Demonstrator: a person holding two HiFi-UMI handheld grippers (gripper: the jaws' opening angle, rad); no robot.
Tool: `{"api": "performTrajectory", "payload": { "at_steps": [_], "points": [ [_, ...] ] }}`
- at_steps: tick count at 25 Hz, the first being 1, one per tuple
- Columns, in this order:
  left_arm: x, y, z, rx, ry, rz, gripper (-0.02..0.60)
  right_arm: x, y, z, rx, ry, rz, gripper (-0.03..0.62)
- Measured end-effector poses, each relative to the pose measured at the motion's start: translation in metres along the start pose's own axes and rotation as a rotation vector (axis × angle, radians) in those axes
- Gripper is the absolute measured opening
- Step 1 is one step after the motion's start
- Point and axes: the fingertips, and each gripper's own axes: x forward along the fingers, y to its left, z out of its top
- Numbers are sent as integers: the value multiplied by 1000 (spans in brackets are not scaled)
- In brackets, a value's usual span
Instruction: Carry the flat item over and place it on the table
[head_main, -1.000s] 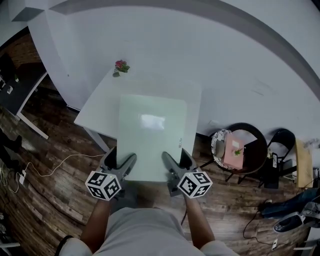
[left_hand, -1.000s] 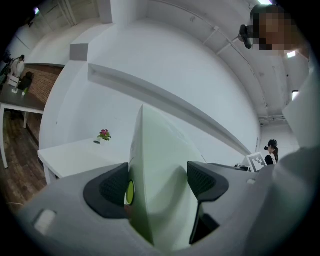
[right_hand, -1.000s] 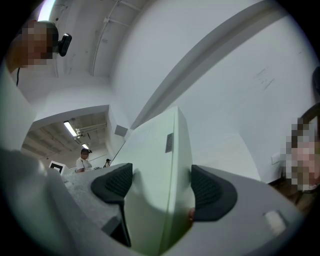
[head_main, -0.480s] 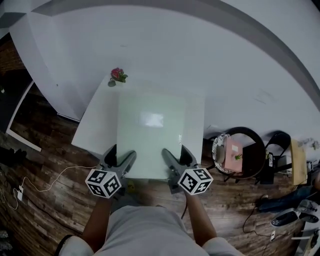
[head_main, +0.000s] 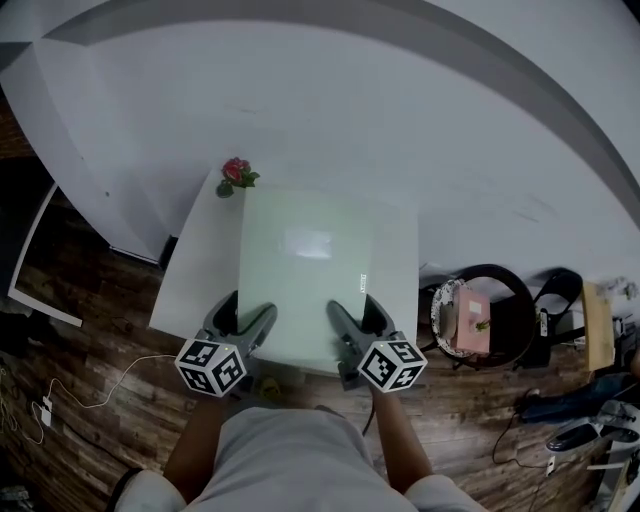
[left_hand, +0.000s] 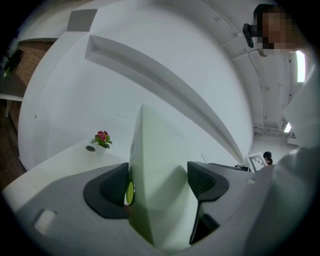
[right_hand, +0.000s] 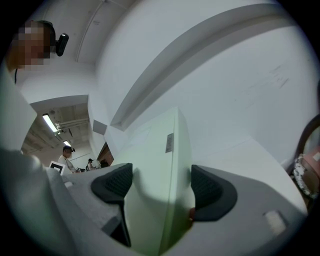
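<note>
A pale green flat board (head_main: 305, 270) hangs level over the white table (head_main: 195, 265), covering most of its top. My left gripper (head_main: 247, 325) is shut on the board's near edge at the left, and my right gripper (head_main: 347, 322) is shut on the same edge at the right. In the left gripper view the board (left_hand: 155, 175) runs edge-on between the dark pads (left_hand: 114, 187). The right gripper view shows the board (right_hand: 157, 190) clamped the same way, a small grey label on its top face. Whether the board touches the table is hidden.
A small pot of pink flowers (head_main: 235, 174) stands at the table's far left corner, just beyond the board. White walls rise behind the table. A round black side table (head_main: 487, 310) with a pink box is at the right. Cables lie on the wooden floor (head_main: 90, 370).
I have moved forward with the board in both grippers. It now lies over nearly the whole tabletop, its far edge close to the flower pot.
</note>
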Motion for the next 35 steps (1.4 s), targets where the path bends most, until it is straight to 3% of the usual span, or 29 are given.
{"api": "performTrajectory", "payload": {
  "at_steps": [9, 18, 35],
  "points": [
    [42, 35, 7, -13, 62, -48, 365, 39, -18, 0, 33, 0, -71, 362],
    [69, 37, 1, -27, 106, -74, 365, 44, -40, 0, 61, 8, -117, 362],
    [127, 42, -21, -51, 164, -10, 365, 74, -104, -1, 118, 73, -94, 362]
  ]
}}
